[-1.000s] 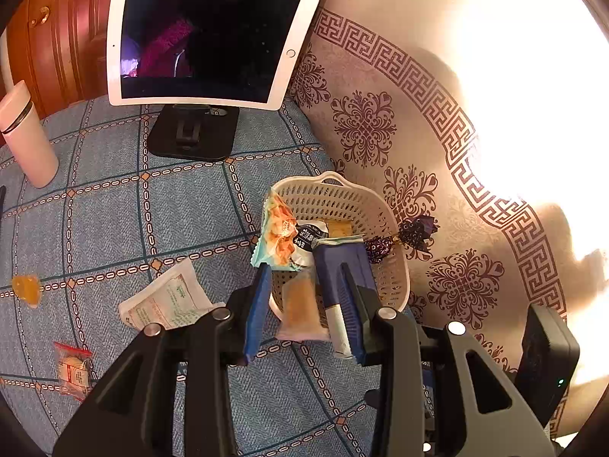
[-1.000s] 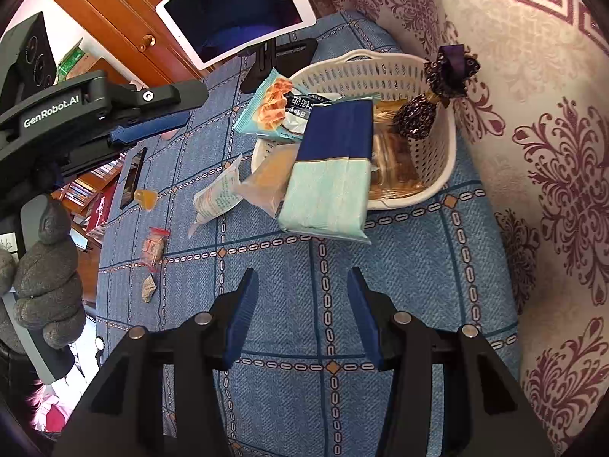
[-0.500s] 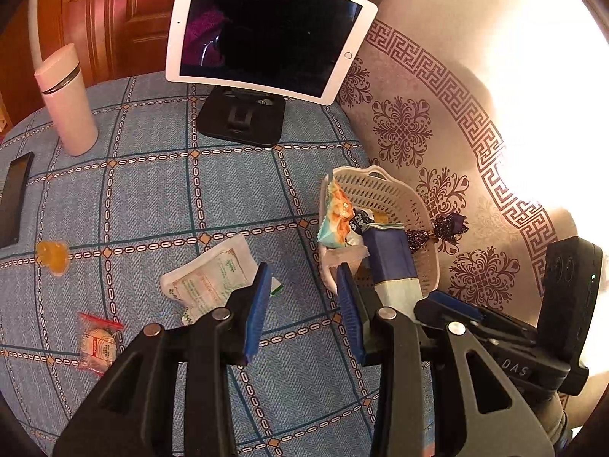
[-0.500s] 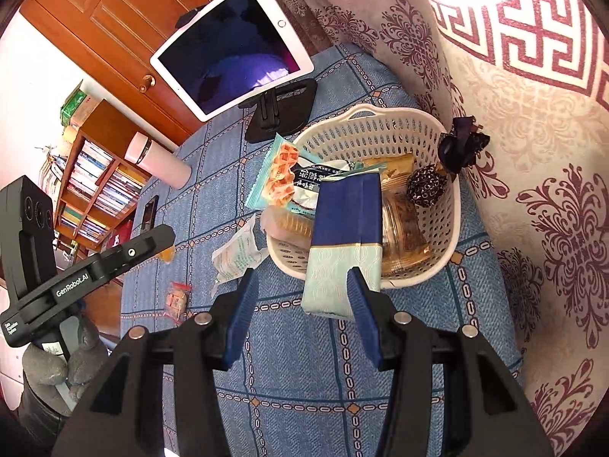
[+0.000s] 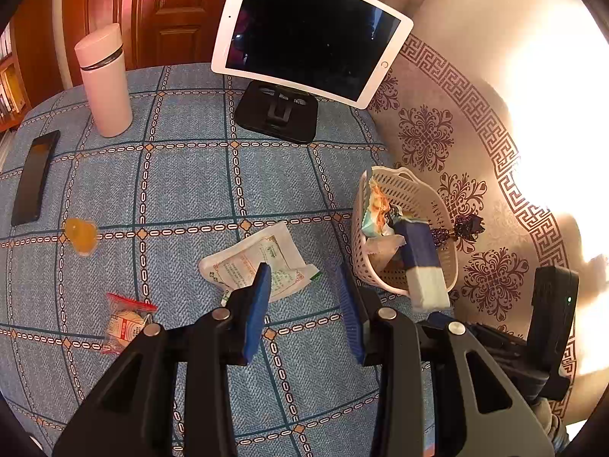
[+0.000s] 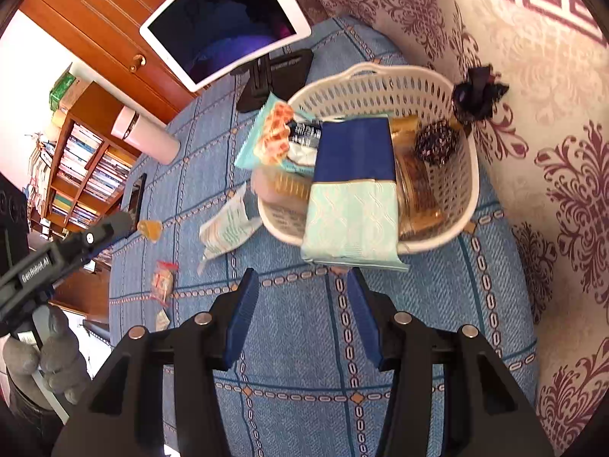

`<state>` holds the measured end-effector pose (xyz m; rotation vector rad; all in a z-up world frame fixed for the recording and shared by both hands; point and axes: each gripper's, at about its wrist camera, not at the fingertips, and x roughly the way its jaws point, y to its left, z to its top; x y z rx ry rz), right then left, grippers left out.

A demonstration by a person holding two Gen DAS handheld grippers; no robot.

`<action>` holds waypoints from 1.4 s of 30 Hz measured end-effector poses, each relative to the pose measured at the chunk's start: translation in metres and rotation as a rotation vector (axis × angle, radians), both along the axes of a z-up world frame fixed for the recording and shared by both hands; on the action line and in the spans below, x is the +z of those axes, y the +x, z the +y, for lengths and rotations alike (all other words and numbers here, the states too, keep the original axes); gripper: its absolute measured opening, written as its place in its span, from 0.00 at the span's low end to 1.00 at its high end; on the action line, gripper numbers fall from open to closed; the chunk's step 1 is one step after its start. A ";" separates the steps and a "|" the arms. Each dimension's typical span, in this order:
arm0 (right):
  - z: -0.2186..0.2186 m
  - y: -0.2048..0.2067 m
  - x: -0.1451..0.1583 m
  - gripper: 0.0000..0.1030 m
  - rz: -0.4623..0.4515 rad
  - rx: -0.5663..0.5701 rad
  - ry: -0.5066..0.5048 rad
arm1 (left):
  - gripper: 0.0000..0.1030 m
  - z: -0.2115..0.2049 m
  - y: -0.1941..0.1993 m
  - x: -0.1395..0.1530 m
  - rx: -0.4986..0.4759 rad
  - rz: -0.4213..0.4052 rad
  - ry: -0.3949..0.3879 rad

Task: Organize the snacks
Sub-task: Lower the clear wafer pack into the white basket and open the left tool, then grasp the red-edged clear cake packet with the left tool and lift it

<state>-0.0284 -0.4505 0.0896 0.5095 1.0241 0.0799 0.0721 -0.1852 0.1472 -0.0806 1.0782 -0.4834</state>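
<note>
basket [image 6: 462, 224]: white, on the worktop [image 5: 182, 190] at the right edge, next to the patterned curtain; already crowded.
in basket: blue pack [image 6: 354, 186] lying on top with its pale end hanging over the near rim; orange-print pack [image 6: 272, 133] sticking out over the far-left rim; gold packs [image 6: 416, 186] along the right side; dark foil sweet [image 6: 436, 143] at the far right. Dark bow [image 6: 479, 93] on the far-right rim.
still out: white sachet [image 5: 262, 262] just left of the basket; red-top packet [image 5: 123, 323] near left; orange jelly [image 5: 80, 234] further left; one small scrap near the worktop's near-left edge, seen only in the right wrist view, too small to name.
not snacks: tablet [image 5: 308, 30] on its stand at the far side, pink flask [image 5: 104, 80] far left, phone [image 5: 34, 177] at the left edge. Judged to stay put.
left tool [image 5: 306, 280]: over the worktop, the sachet just past its left fingertip; blue pads apart with nothing between them, holds nothing, though the gap looks like its narrowest setting.
right tool [image 6: 302, 278]: near side of the basket, just short of the blue pack's overhanging end; pads apart, nothing held.
progress: judged past halfway; most packs are in, three or four small items left.
next: likely the sachet, closest to the left tool. Flat and thin, may need an edge pinch.
risk: basket is full; the blue pack is overhanging and could slide out if bumped.
</note>
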 end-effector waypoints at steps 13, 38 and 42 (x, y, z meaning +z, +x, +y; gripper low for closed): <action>-0.020 0.027 0.026 0.48 -0.056 -0.069 -0.015 | 0.36 0.046 -0.009 -0.001 0.080 -0.007 0.029; 0.102 0.011 0.005 0.60 0.012 0.159 -0.051 | 0.68 0.192 -0.016 -0.052 0.416 0.136 0.139; 0.113 0.008 0.000 0.60 0.032 0.173 -0.054 | 0.68 0.186 -0.016 -0.062 0.385 0.151 0.142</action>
